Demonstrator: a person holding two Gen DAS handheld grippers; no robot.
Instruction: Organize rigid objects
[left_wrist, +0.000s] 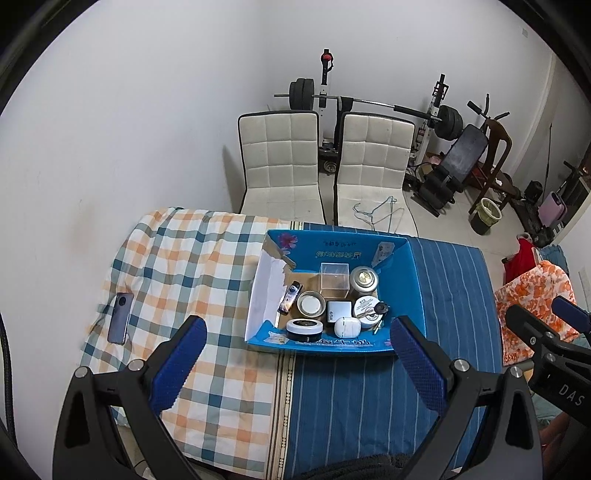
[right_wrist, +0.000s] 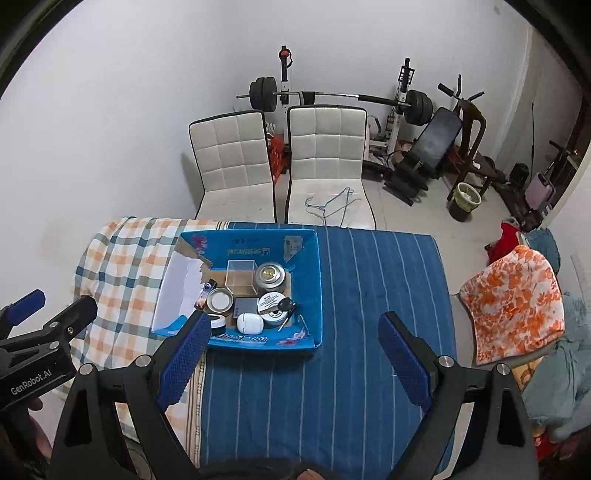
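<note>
Both claws are held spread wide and empty above the cloth-covered table (left_wrist: 369, 406), the left gripper (left_wrist: 298, 334) and right gripper (right_wrist: 294, 330) showing knurled blue pads. Beyond them a blue cardboard box (left_wrist: 413, 280) is filled with round tins (left_wrist: 311, 303), a clear plastic cube (left_wrist: 334, 279) and a key (left_wrist: 376, 309). A phone (left_wrist: 121, 318) is laid on the checked cloth, left of the box

A table (left_wrist: 369, 406) is standing draped in two cloths: an orange-and-teal checked cloth (left_wrist: 192, 258) is covering its left part and a blue striped cloth (right_wrist: 369, 295) its right. A blue cardboard box (left_wrist: 410, 280) is sitting across the seam between them, while a dark smartphone (left_wrist: 120, 318) is lying on the checked cloth near the left edge.
</note>
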